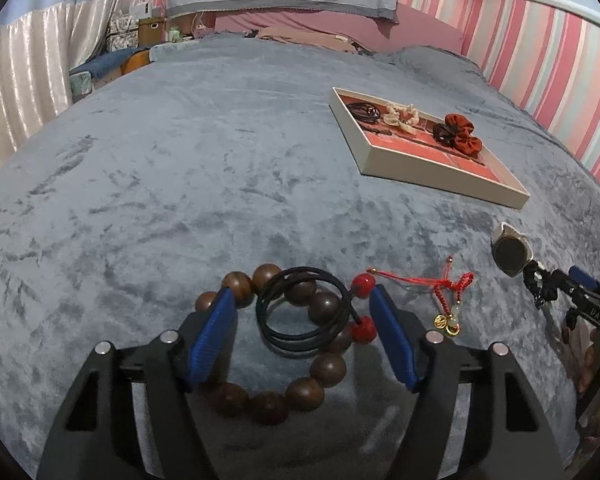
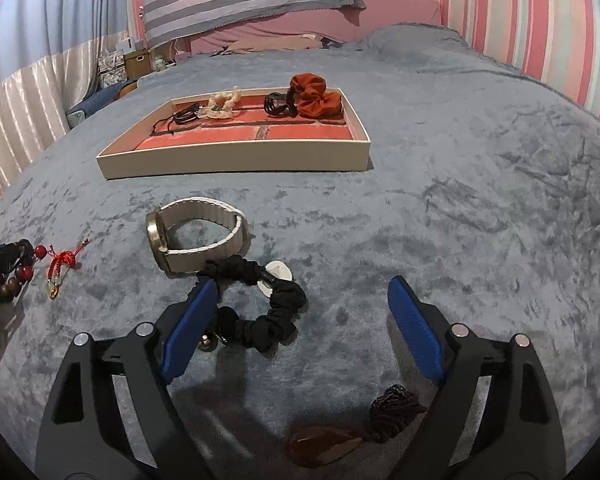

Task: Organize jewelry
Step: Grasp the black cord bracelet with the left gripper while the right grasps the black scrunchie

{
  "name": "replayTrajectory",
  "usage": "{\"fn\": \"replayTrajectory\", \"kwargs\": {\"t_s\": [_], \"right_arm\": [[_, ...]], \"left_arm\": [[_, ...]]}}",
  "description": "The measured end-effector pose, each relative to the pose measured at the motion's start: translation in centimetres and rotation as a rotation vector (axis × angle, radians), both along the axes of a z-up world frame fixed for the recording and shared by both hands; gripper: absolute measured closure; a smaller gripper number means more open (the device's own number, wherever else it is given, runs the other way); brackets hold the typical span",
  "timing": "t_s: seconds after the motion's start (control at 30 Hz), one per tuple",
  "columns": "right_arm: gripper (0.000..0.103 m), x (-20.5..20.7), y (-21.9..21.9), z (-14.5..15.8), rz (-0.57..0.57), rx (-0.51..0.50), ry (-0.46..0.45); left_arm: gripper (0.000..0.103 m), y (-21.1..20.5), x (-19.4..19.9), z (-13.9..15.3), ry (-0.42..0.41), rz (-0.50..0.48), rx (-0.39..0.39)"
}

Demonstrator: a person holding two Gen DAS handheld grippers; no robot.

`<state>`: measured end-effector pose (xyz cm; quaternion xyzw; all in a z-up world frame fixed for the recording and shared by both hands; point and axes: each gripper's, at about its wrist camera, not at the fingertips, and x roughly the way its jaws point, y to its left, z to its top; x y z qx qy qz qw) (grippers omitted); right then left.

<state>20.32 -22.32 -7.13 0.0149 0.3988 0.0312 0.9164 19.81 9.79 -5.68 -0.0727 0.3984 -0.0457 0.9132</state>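
On the grey-blue bedspread, my left gripper (image 1: 300, 292) stands open, its blue pads either side of a coiled black cord hair tie (image 1: 296, 342) with red beads. The hair tie lies on a brown wooden bead bracelet (image 1: 304, 394). The right pad sits close to the red beads; I see no squeeze. My right gripper (image 2: 302, 282) is open over a black scrunchie (image 2: 284, 308), which lies by its left finger. A cream tray (image 2: 236, 160) with red compartments holds hair ties and scrunchies farther back.
A white-strap watch (image 2: 204, 204) lies just beyond the scrunchie. A red knotted charm (image 1: 448, 284) lies right of the bracelet. A brown pendant on dark cord (image 2: 324, 446) rests under the right gripper. Pillows and a striped wall border the bed.
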Motion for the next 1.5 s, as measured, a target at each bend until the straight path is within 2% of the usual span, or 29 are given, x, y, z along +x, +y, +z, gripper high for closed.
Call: {"fn": "replayTrajectory", "kwargs": {"t_s": [0.23,0.43,0.73,0.87,0.93,1.07,1.2,1.5], "right_arm": [[0.025,0.1,-0.4,-0.3,-0.007,0.015,0.014],[0.034,0.3,-0.3,-0.6,-0.008,0.010,0.031],[0.048,0.7,0.2,-1.2,0.010,-0.007,0.057],[0.055,0.8,0.2,-1.4,0.017,-0.002,0.071],[0.059,0.9,0.3,-1.5,0.024,-0.003,0.075],[0.063,0.9,0.4,-1.6,0.030,0.001,0.081],[0.066,0.9,0.5,-1.7,0.034,0.002,0.085],[0.074,1.2,0.7,-2.0,0.044,-0.002,0.102]], "left_arm": [[0.043,0.9,-0.1,0.0,0.013,0.015,-0.020],[0.060,1.0,0.2,-0.8,0.055,0.009,-0.030],[0.067,1.2,0.2,-0.8,0.071,-0.009,-0.056],[0.070,1.8,0.3,-1.0,0.084,-0.008,-0.093],[0.078,2.0,0.4,-1.1,0.089,-0.005,-0.098],[0.082,2.2,0.5,-1.4,0.103,-0.002,-0.105],[0.084,2.0,0.6,-1.3,0.101,-0.004,-0.082],[0.096,1.5,1.0,-1.5,0.103,-0.003,-0.012]]}}
